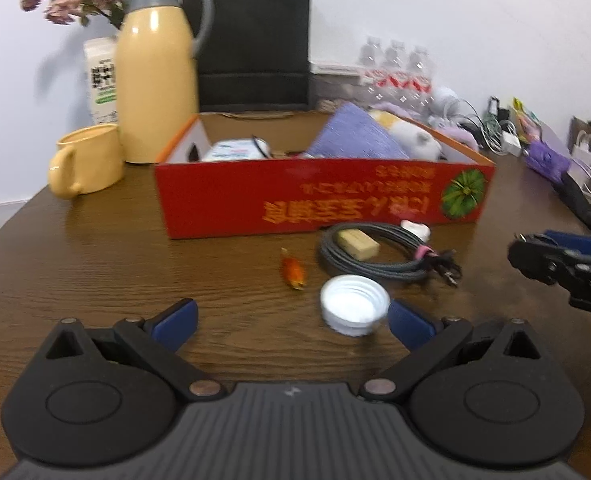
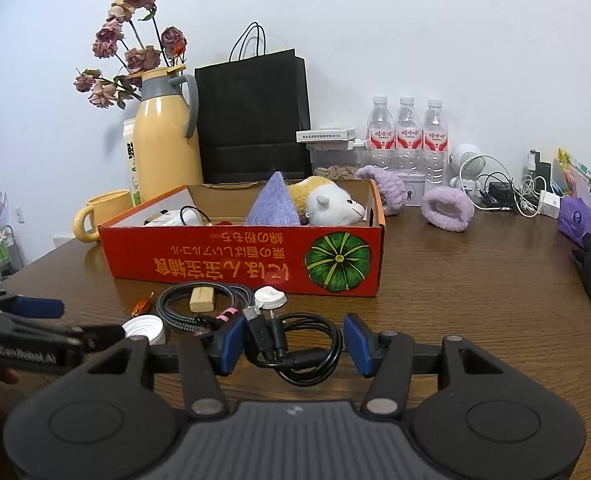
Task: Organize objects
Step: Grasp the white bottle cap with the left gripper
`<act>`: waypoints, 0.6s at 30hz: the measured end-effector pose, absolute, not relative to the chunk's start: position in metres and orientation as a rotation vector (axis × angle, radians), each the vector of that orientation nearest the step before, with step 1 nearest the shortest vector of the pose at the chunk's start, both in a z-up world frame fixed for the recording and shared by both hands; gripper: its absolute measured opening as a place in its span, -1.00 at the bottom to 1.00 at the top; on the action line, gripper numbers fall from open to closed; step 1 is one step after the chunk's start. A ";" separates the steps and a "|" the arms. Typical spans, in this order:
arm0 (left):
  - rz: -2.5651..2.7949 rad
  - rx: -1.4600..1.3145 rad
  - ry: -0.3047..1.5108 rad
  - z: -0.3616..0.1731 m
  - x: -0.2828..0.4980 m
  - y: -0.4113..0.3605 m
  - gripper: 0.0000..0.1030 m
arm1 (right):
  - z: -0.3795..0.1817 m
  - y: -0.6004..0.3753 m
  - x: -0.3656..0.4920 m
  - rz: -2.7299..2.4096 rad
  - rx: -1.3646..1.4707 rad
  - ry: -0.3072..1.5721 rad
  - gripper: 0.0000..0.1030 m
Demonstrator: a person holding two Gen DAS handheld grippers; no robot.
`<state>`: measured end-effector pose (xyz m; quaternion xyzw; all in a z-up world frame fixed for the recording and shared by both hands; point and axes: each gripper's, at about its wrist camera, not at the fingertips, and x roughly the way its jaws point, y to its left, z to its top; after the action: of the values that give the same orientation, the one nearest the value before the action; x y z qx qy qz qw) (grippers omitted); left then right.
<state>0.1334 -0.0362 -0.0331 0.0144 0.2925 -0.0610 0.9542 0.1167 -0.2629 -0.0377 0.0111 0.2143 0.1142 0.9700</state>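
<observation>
1. My right gripper point(image 2: 291, 344) brackets the coiled black cable point(image 2: 295, 350) on the table point(image 2: 475, 300); I cannot tell whether the pads press it.
2. My left gripper point(image 1: 291, 320) stands released, the white cap point(image 1: 353, 310) by its right pad (untouched, I think).
3. Beyond lie the grey braided cable point(image 1: 375, 258) and a small orange thing point(image 1: 293, 272).
4. Farthest, the red box point(image 2: 247, 256) holds a plush toy point(image 2: 331, 202).

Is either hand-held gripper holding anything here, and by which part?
Nothing is held. The left hand-held gripper stands open by the white cap; the right hand-held gripper straddles the black cable untouched.
</observation>
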 end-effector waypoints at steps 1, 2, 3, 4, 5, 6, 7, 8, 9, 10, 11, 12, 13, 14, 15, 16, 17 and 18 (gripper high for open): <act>-0.131 0.032 0.602 -0.034 0.135 -0.039 1.00 | -0.038 -0.263 0.116 0.231 0.023 0.432 0.01; -0.138 0.036 0.609 -0.035 0.137 -0.042 1.00 | -0.038 -0.263 0.117 0.231 0.024 0.432 0.01; -0.142 0.043 0.617 -0.036 0.138 -0.046 1.00 | -0.037 -0.263 0.116 0.231 0.024 0.432 0.01; -0.147 0.050 0.626 -0.037 0.141 -0.050 1.00 | -0.037 -0.263 0.116 0.231 0.024 0.432 0.02; -0.152 0.053 0.634 -0.038 0.143 -0.052 1.00 | -0.037 -0.263 0.116 0.231 0.024 0.431 0.02; -0.156 0.056 0.641 -0.039 0.145 -0.055 1.00 | -0.037 -0.263 0.116 0.233 0.024 0.431 0.02; -0.155 0.059 0.649 -0.040 0.148 -0.057 1.00 | -0.037 -0.263 0.116 0.235 0.025 0.432 0.02; -0.151 0.061 0.656 -0.040 0.150 -0.059 1.00 | -0.037 -0.263 0.116 0.235 0.025 0.432 0.02; -0.146 0.060 0.659 -0.041 0.152 -0.061 1.00 | -0.037 -0.263 0.116 0.236 0.026 0.432 0.02; -0.144 0.058 0.662 -0.041 0.154 -0.061 1.00 | -0.037 -0.263 0.116 0.236 0.026 0.432 0.02; -0.144 0.057 0.663 -0.041 0.155 -0.062 1.00 | -0.037 -0.263 0.116 0.237 0.025 0.433 0.02; -0.147 0.057 0.663 -0.041 0.156 -0.064 1.00 | -0.037 -0.262 0.116 0.236 0.024 0.434 0.02; -0.151 0.058 0.664 -0.041 0.156 -0.065 0.98 | -0.037 -0.262 0.116 0.236 0.022 0.435 0.02; -0.156 0.057 0.664 -0.042 0.155 -0.065 0.84 | -0.037 -0.262 0.116 0.236 0.020 0.435 0.02; -0.159 0.055 0.665 -0.042 0.155 -0.066 0.73 | -0.037 -0.261 0.116 0.235 0.017 0.436 0.02; -0.159 0.056 0.669 -0.042 0.155 -0.067 0.50 | -0.037 -0.261 0.116 0.236 0.014 0.436 0.02; -0.154 0.060 0.662 -0.041 0.155 -0.068 0.30 | -0.038 -0.261 0.116 0.236 0.013 0.436 0.02; -0.159 0.057 0.656 -0.041 0.154 -0.068 0.17 | -0.038 -0.261 0.116 0.236 0.012 0.438 0.02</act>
<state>0.1538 -0.0682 -0.0408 0.0280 0.3220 -0.0779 0.9431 0.1162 -0.2605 -0.0377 0.0062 0.2165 0.1169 0.9692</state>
